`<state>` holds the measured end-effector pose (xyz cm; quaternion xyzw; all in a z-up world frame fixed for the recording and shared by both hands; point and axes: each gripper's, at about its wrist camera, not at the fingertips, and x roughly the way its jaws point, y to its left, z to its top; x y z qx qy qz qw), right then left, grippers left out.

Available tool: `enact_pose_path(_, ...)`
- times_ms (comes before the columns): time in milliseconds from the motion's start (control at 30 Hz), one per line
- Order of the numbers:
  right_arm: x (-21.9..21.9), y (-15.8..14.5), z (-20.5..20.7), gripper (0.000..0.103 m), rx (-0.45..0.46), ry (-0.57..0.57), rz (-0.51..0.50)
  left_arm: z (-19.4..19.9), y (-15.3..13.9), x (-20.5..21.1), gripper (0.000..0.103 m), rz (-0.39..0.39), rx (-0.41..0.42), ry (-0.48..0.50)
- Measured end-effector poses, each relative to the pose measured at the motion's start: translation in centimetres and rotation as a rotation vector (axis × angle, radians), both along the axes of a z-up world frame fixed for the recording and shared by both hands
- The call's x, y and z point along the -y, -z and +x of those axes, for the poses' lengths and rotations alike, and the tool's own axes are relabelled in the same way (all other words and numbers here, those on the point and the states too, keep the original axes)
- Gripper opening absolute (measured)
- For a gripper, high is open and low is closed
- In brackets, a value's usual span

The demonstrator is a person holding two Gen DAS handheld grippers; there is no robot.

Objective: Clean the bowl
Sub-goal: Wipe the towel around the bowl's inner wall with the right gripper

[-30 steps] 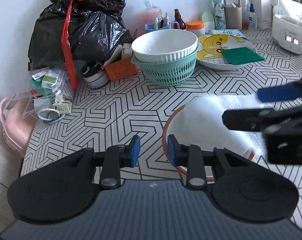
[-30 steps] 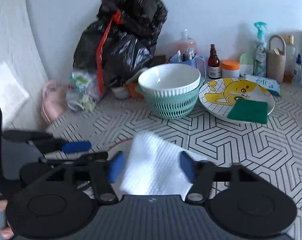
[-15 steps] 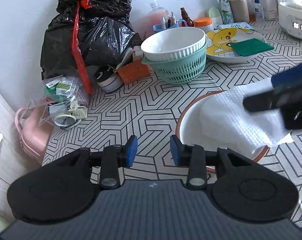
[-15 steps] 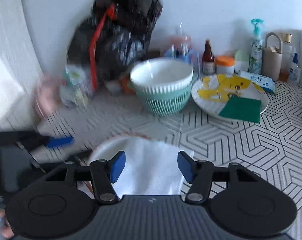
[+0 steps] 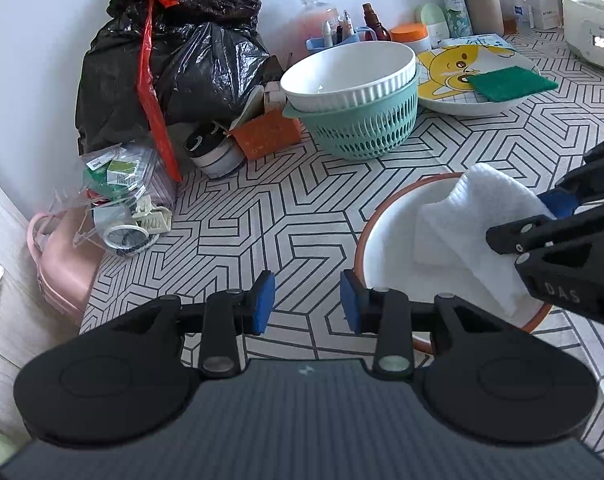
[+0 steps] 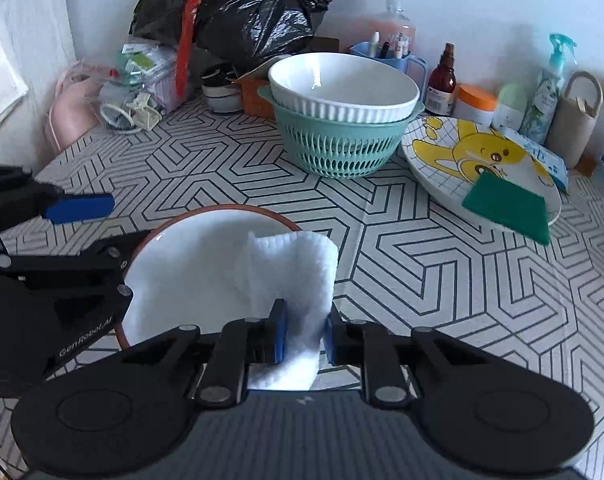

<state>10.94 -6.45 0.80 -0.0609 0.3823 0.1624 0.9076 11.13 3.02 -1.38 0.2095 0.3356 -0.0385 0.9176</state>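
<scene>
A white bowl with a brown rim (image 5: 386, 248) (image 6: 173, 256) stands on the patterned table near me. My right gripper (image 6: 304, 338) is shut on a folded white cloth (image 6: 297, 268) that hangs over the bowl's right side; the cloth also shows in the left wrist view (image 5: 474, 236). My left gripper (image 5: 306, 302) is open and empty at the bowl's left rim, not touching it that I can see. It shows in the right wrist view (image 6: 77, 220) at the left.
A white ribbed bowl (image 5: 350, 74) sits in a teal basket (image 5: 362, 124) at the back. A cartoon plate (image 6: 478, 160) carries a green scouring pad (image 6: 506, 208). Black rubbish bags (image 5: 173, 52), bottles (image 6: 442, 80) and clutter line the wall.
My right gripper has closed on the cloth, which was loose between open fingers before. The left gripper has drawn back to the left of the bowl.
</scene>
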Motion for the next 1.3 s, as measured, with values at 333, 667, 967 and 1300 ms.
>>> enact_pose_path(333,0.6,0.9,1.7,0.017,-0.077,-0.004,0.07,-0.1,0.1,-0.1,0.019,-0.043,-0.015,0.028)
enact_pose_path(667,1.1,1.0,2.3,0.017,-0.104,-0.01,0.099,1.7,-0.4,-2.3,0.0,-0.26,-0.148,0.04)
enact_pose_path(967,1.3,1.1,2.5,0.017,-0.112,-0.011,0.116,2.9,-0.1,-4.1,0.0,-0.377,-0.304,-0.02)
enact_pose_path(1300,1.5,1.1,2.6,0.017,-0.119,-0.011,0.125,1.8,-2.9,-4.4,0.018,-0.38,-0.282,-0.061)
